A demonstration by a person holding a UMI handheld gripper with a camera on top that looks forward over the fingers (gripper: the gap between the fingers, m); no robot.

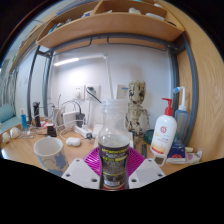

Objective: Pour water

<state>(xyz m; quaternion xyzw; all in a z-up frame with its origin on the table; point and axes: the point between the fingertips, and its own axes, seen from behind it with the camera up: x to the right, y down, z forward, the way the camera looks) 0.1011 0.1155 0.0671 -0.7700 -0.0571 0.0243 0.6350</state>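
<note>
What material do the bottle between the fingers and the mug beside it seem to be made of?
Bottle: probably clear plastic; the background shows through it, and it has a printed label. It stands between the gripper fingers. Mug: looks like glazed ceramic; pale, opaque, thick-rimmed.

Single view – rides on hand-held gripper (114,172), faces forward, low over desk (20,152).

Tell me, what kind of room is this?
Probably a lived-in desk nook at home or in a dorm: a wooden desk under a shelf, with a pump bottle and mug. The gripper holds a bottle.
</note>
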